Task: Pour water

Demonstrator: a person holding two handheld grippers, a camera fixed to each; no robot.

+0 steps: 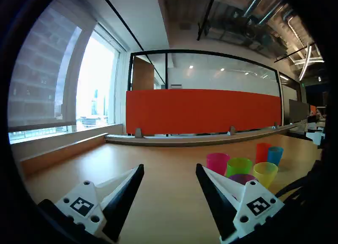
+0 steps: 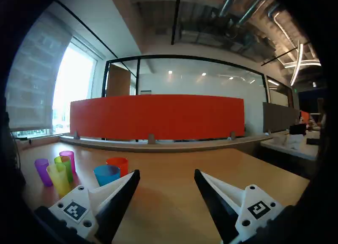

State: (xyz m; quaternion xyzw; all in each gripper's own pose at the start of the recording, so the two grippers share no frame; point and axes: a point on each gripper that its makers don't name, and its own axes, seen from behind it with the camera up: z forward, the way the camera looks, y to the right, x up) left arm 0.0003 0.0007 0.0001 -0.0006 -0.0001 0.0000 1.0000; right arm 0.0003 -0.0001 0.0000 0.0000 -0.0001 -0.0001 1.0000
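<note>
Several plastic cups stand together on the wooden table [image 1: 169,168]. In the left gripper view they sit to the right: a pink cup [image 1: 217,163], a green cup [image 1: 238,166], a yellow cup [image 1: 265,173], a red cup [image 1: 262,152], a blue cup [image 1: 275,155] and a purple cup [image 1: 242,179] partly behind my right finger. My left gripper [image 1: 169,169] is open and holds nothing. In the right gripper view the cups stand at the left: blue cup [image 2: 106,174], red cup [image 2: 118,164], yellow cup [image 2: 58,179], purple cup [image 2: 42,171]. My right gripper [image 2: 166,174] is open with nothing between its fingers.
An orange divider panel [image 1: 203,111] runs along the table's far edge. A window [image 1: 95,88] and a low ledge line the left side. A second desk [image 2: 291,145] with items on it stands to the right in the right gripper view.
</note>
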